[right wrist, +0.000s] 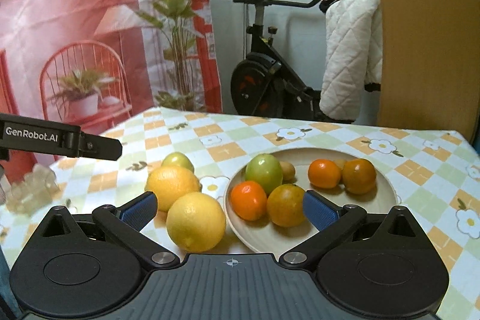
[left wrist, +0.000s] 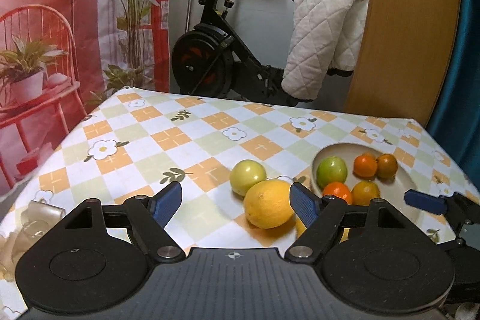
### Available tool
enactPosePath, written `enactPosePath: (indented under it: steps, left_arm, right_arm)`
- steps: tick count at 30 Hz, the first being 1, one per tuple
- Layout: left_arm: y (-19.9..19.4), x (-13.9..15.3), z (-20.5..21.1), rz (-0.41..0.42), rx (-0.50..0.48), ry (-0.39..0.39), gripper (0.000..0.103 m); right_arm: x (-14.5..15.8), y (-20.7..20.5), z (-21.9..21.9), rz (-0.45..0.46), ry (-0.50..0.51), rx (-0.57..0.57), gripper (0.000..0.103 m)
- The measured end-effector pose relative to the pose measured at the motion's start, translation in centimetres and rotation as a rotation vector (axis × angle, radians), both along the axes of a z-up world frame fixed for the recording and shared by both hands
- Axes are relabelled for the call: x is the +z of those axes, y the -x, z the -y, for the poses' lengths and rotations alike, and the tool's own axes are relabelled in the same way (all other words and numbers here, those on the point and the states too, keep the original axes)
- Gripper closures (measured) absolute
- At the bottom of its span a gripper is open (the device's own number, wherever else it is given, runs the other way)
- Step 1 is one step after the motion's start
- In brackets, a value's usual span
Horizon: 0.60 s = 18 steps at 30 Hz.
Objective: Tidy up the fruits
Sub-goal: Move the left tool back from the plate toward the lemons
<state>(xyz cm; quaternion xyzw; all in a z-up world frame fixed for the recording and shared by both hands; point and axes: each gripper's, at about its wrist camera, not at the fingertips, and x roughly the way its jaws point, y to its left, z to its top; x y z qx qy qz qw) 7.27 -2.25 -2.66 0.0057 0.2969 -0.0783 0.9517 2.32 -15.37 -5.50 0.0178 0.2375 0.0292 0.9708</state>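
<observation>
Fruit half sorted: some on the plate, some loose on the tabletop.

Two glossy yellow lemons and a pale green apple lie just left of the plate, which holds a green apple, four oranges and two small brownish fruits. Both the left tool and the right tool stand open, gripping nothing. The left tool's side reads "GenRobot.AI".

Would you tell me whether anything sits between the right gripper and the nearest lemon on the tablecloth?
Nothing visible does. The right gripper is open, and the near lemon lies just ahead between its fingers, beside the plate rim.
</observation>
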Motion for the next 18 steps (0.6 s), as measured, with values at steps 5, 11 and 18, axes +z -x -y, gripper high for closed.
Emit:
enactPosePath:
  steps: [5,11,18]
  left_arm:
    - [0.2,-0.4,0.0,0.009,-0.01,-0.035,0.018]
    - [0.1,-1.3,0.0,-0.01,-0.011,-0.067,0.018]
    - [0.2,-2.4,1.0,-0.008,-0.038,-0.19,0.018]
  right_arm:
    - [-0.4,-0.4,-0.8,-0.039,0.039,0.025,0.001]
    - [-1.1,-1.0,-1.0,-0.077,0.016,0.059,0.001]
    - [-1.4,-1.2,-1.6,-0.062,0.089,0.033,0.001]
